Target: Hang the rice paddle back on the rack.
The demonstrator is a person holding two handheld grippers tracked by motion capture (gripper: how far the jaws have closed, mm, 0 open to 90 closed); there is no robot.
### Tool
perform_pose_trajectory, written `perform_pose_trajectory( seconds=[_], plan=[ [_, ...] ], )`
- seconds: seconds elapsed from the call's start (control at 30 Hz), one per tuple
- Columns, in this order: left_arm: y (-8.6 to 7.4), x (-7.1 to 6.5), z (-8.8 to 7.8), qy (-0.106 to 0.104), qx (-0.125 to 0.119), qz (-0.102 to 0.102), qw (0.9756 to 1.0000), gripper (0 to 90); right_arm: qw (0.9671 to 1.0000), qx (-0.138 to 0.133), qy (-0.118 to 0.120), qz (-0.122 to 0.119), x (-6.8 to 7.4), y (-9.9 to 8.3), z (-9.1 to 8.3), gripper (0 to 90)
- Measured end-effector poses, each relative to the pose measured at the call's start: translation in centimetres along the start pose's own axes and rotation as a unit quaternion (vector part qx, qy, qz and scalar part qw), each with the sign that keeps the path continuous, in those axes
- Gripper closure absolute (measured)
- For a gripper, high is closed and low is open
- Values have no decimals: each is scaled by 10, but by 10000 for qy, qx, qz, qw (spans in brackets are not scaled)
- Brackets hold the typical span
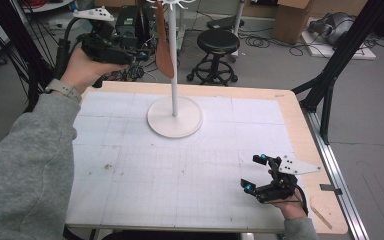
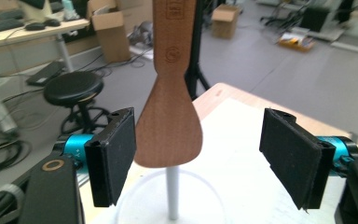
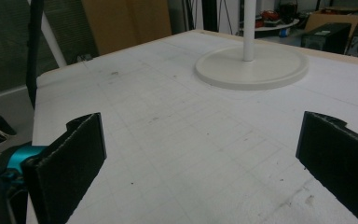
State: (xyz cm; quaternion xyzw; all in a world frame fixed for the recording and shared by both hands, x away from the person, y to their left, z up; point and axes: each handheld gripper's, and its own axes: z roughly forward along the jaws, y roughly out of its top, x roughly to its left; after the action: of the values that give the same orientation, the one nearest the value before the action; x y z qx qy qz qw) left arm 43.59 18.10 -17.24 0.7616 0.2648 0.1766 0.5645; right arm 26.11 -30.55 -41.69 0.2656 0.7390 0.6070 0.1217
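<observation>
Left claw (image 2: 198, 158) spread, jaws either side of wooden spatula (image 2: 168, 126) hanging blade-down from white stand (image 1: 174, 65), far centre of bench (image 1: 190, 165). Handle stamps unreadable. Right claw (image 1: 254, 173) spread, near right.

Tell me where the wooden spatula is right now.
The spatula hangs from the white stand at the table's far side, its blade between the open left gripper's jaws, ungripped.

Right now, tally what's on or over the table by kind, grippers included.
Grippers: 2, the left gripper open, raised by the spatula; the right gripper open, low over the table.
White stands: 1, the stand.
Wooden spatulas: 1, the spatula hanging from the stand.
Total: 4.
</observation>
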Motion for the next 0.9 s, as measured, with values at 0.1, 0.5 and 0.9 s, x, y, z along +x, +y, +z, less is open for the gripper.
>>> perform_pose_trajectory(
  seconds=[0.1, 0.5, 0.9],
  plan=[
    [-8, -5, -10, -95, -149, 51, 9998, 202, 10000, -21, 16, 47, 0, 1, 0, 0],
    [-40, -23, -7, -179, 216, 178, 9994, 17, 10000, 52, 31, -2, -2, 0, 4, 0],
    [-73, -49, -21, -291, -207, 425, 9985, 17, 9999, -111, -18, 79, -2, 2, 4, 0]
  ],
)
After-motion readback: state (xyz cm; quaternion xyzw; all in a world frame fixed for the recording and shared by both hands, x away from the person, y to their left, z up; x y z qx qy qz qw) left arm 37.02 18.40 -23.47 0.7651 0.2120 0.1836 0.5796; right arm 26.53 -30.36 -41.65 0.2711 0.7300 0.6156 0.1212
